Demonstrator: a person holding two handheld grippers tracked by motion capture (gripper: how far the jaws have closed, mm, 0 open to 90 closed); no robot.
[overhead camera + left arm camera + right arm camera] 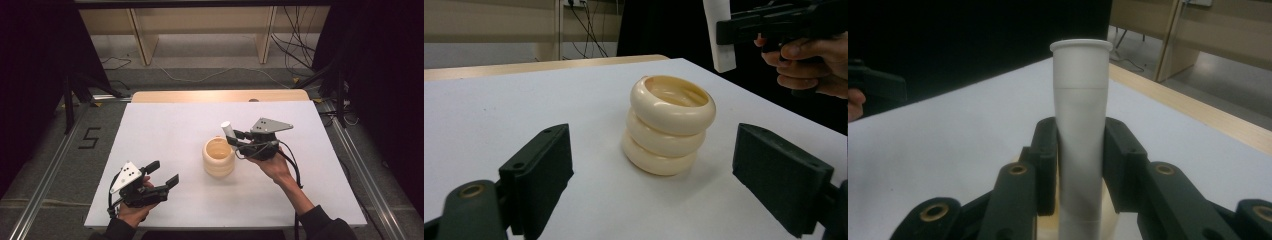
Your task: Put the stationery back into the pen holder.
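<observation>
Right gripper (239,137) is clamped on a white plastic tube (1082,135), looks like just above the cream ribbed ceramic vase (218,157) mid-table. Left gripper (162,173) hangs wide, holding nothing.

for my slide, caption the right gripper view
Right gripper clamps an upright white plastic tube above a white table.

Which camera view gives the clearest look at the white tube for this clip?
The right gripper view: the white tube stands close up between the right gripper's jaws, rim and body plain. The high view shows it small, just its top end past the gripper. The left gripper view catches its lower end above the cream vase.
</observation>
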